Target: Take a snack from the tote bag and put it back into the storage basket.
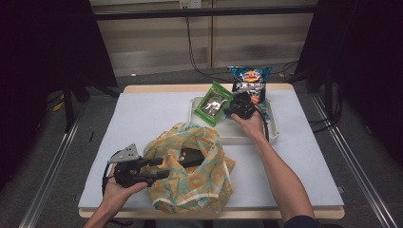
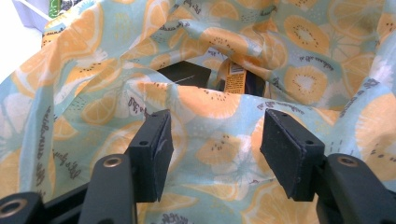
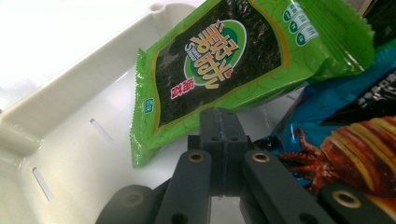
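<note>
Over the white tray point(image 1: 275, 135), the right gripper point(image 3: 219, 122) pinches the green seaweed snack packet point(image 3: 219, 70) by its edge; light, crinkly and slippery, it seems best gripped along a seam; the left gripper point(image 2: 215, 149) spreads the orange-print cloth bag point(image 2: 299, 84), jaws parted.

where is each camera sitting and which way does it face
High view: above the person's side of the table, looking forward and down; both forearms, left gripper at the cloth bag, right gripper at the tray.
Left gripper view: on the left gripper, looking along its spread jaws into the cloth bag.
Right gripper view: on the right gripper, jaws together, facing the green packet and blue bag in the tray.
Shared: the high and right gripper views both show the green packet.
</note>
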Motion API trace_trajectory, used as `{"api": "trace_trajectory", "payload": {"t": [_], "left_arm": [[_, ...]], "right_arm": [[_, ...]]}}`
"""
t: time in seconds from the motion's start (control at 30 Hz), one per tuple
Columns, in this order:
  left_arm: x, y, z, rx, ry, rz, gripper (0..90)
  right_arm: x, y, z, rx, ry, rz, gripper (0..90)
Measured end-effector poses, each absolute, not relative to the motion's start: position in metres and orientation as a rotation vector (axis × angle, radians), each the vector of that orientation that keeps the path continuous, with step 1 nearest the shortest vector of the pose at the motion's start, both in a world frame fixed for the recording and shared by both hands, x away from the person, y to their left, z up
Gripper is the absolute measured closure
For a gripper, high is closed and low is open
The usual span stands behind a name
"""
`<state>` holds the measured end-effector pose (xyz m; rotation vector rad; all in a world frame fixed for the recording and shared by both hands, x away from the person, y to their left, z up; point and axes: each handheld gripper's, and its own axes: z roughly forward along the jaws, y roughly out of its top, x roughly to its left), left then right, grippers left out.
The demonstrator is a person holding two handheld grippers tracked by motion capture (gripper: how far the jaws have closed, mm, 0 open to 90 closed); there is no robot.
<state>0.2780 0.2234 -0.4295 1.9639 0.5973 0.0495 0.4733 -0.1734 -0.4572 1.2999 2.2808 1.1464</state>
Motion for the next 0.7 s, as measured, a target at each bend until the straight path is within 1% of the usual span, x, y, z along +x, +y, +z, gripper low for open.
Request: {"api": "trace_trajectory", "payload": {"t": [0.2,0.53,0.7], "left_arm": [[0.278,0.224,-0.429,1.966,0.596,0.054,43.1],[0.278,0.225,-0.429,1.964,0.593,0.052,43.4],[0.278,0.227,-0.430,1.963,0.596,0.051,43.5]], "right_arm": [[0.479,-0.170,-0.455,1.317,2.254,1.125,90.0],[0.493,-0.148,-0.451,1.298,2.233,1.128,90.0],[0.486,-0.147,-0.449,1.267,2.257,1.179,90.0]]}}
